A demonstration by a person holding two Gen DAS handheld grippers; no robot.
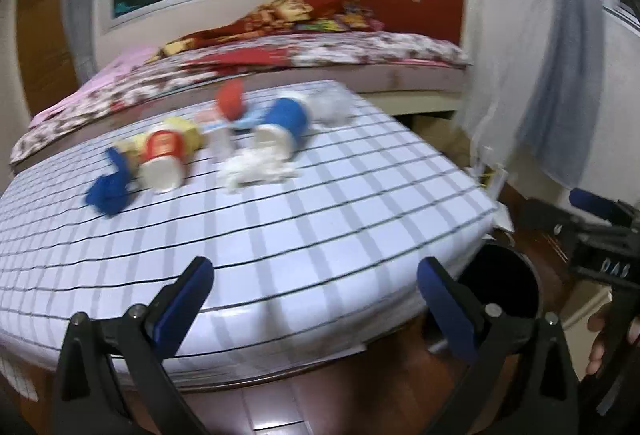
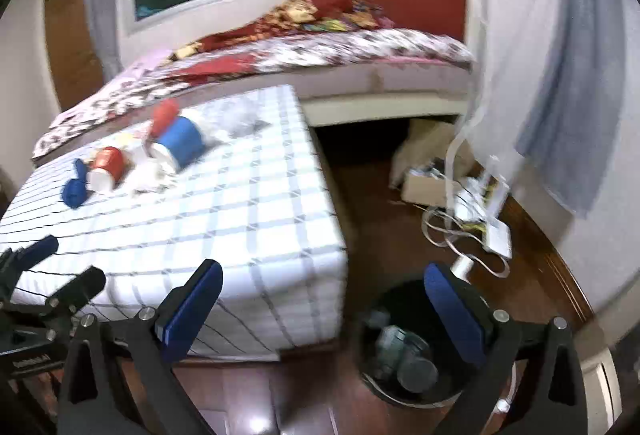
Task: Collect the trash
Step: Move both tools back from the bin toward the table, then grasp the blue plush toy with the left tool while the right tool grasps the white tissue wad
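Trash lies on the far part of a checked table (image 1: 280, 227): a red cup (image 1: 162, 159) on its side, a blue cup (image 1: 286, 121), crumpled white paper (image 1: 256, 167), a blue scrap (image 1: 108, 191) and a red piece (image 1: 231, 99). A black bin (image 2: 404, 351) stands on the floor off the table's right corner, with clear plastic trash inside. My left gripper (image 1: 316, 283) is open and empty over the table's near edge. My right gripper (image 2: 322, 291) is open and empty, with its right finger above the bin. The red cup (image 2: 106, 169) and blue cup (image 2: 180, 145) show far left in the right wrist view.
A bed (image 1: 320, 51) with floral covers stands behind the table. A cardboard box (image 2: 424, 187), white cables and an adapter (image 2: 496, 235) lie on the wooden floor by the curtain (image 2: 572, 95). A hand (image 1: 598, 347) holds the right gripper's body at the left wrist view's right edge.
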